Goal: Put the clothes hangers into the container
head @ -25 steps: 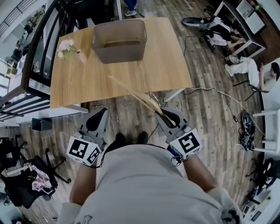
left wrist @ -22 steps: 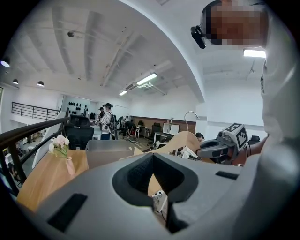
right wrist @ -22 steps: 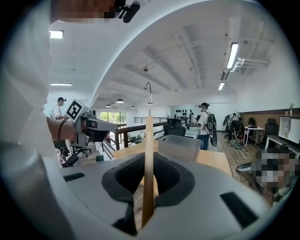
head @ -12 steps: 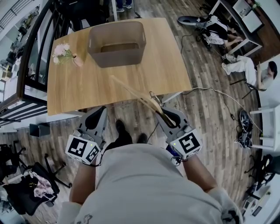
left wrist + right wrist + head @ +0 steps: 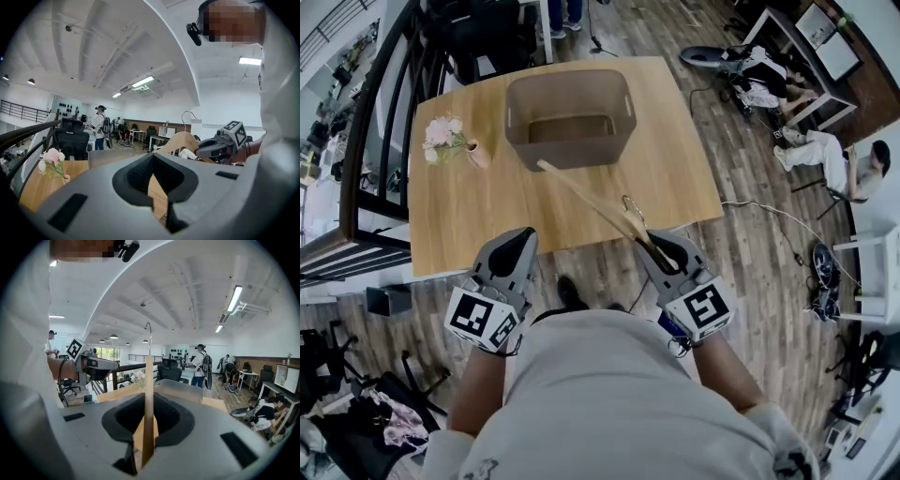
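Over the near edge of the table [image 5: 487, 202], the right gripper [image 5: 659, 246] has its jaws pressed together on one end of a wooden clothes hanger [image 5: 581, 194], which stands edge-on between them in the right gripper view. The hanger's long axis runs away from the jaws, forward and to the person's left, with its metal hook [image 5: 627, 202] sticking up partway along. Its far tip shows against the near wall of the grey container [image 5: 570, 150]; how high above the table that tip rides I cannot tell. The left gripper [image 5: 517, 242] hangs just short of the table, jaws drawn together with nothing between them. So the right hand is the one placed to act. The container's open mouth lies ahead, roughly along the hanger's own line, and I'd judge the tip must clear the near rim before the hanger can go in. A vase of pink flowers [image 5: 448, 139] stands off to the container's left.
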`<state>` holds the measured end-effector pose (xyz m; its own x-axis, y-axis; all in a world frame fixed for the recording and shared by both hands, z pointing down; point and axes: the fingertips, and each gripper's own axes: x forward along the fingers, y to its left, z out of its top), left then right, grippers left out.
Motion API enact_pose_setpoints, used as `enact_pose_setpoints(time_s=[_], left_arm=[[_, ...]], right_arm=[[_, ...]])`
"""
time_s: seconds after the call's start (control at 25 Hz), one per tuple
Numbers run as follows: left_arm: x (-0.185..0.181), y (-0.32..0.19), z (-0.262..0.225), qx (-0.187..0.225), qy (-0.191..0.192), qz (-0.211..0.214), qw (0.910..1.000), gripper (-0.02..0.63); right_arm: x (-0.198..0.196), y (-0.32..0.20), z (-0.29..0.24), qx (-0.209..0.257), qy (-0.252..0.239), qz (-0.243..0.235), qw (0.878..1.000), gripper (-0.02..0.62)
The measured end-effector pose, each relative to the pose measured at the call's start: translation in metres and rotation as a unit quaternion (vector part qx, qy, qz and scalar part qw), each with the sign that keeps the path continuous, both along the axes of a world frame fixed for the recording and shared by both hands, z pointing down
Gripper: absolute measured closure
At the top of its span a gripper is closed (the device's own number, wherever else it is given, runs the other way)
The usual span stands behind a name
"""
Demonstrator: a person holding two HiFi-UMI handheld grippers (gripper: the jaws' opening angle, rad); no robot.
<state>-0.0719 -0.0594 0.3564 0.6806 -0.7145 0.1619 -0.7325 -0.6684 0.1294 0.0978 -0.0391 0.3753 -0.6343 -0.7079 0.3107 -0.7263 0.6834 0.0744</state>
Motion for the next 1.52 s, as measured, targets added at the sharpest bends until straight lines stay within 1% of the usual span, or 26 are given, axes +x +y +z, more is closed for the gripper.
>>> enact_pose_setpoints(time_s=[0.24, 0.36, 0.52, 0.76, 1.08, 1.24, 1.4, 1.52], left_arm=[[-0.027, -0.029, -0.008, 0.015, 0.003, 0.022, 0.9996, 0.600], [-0.036, -0.037, -0.007, 0.010, 0.003, 0.027, 0.9996, 0.600], [-0.047, -0.046, -0.005, 0.005, 0.002, 0.023, 0.9997, 0.601], [-0.057, -0.057, 0.004, -0.006, 0.005, 0.003, 1.0000, 0.600], [-0.063, -0.092, 0.006, -0.010, 0.005, -0.031, 0.9995, 0.601], [-0.056, -0.110, 0.005, -0.010, 0.004, -0.045, 0.9989, 0.600], [-0.048, -0.130, 0.004, -0.010, 0.006, -0.058, 0.9982, 0.600], [-0.045, -0.143, 0.006, -0.013, 0.005, -0.070, 0.9974, 0.600]], right_arm=[[-0.031, -0.028, -0.006, 0.006, 0.003, 0.017, 1.000, 0.535], [-0.040, -0.037, -0.006, 0.003, 0.004, 0.022, 1.000, 0.535], [-0.048, -0.048, -0.002, -0.004, 0.008, 0.019, 1.000, 0.535], [-0.051, -0.073, 0.001, -0.010, 0.016, 0.005, 1.000, 0.535], [-0.048, -0.129, 0.001, -0.004, 0.028, -0.023, 0.999, 0.535], [-0.041, -0.156, 0.002, -0.002, 0.047, -0.040, 0.998, 0.535], [-0.037, -0.183, 0.009, -0.006, 0.082, -0.068, 0.994, 0.535], [-0.035, -0.203, 0.015, -0.012, 0.095, -0.091, 0.991, 0.535]])
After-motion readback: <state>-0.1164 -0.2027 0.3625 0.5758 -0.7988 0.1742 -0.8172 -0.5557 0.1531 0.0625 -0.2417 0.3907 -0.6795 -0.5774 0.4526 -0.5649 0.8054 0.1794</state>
